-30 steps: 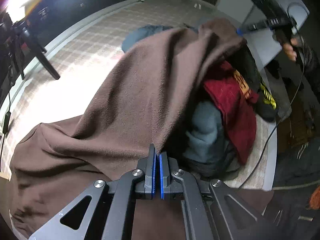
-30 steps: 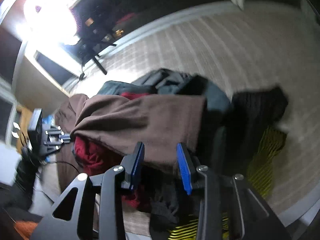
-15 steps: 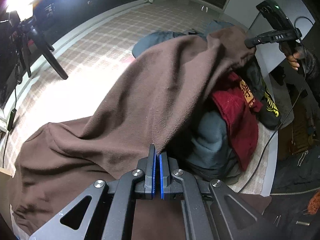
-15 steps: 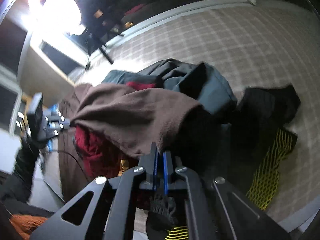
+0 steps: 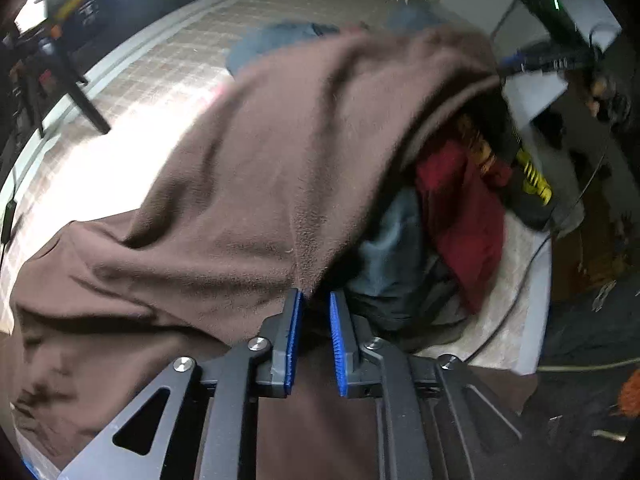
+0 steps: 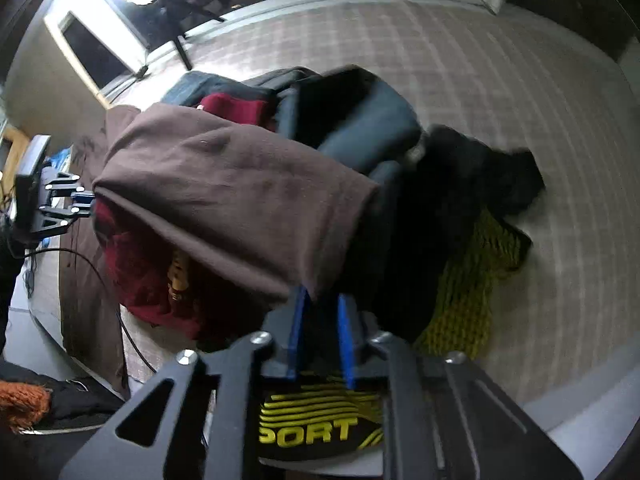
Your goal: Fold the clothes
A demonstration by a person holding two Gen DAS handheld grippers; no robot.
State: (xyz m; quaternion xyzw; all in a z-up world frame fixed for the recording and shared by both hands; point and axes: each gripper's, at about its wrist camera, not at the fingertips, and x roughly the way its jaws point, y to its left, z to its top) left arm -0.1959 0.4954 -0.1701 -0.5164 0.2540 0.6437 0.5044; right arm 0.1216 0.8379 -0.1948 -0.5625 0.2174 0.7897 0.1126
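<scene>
Under right gripper (image 6: 322,336), "PORT" lettering (image 6: 308,432)

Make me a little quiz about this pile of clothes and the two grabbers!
1. True or false: the brown cloth is draped over the other clothes.
2. Which colour shows under the brown cloth's lifted edge? A) red B) pink C) white
3. Fill in: the yellow letters on the black garment under the right gripper read "___".

Key:
1. True. It covers the pile, and a corner of it sits at the tips of the left gripper, whose jaws have just been opening.
2. A, the red garment.
3. "PORT", only partly visible. The right gripper's jaws have also just been opening.
</scene>
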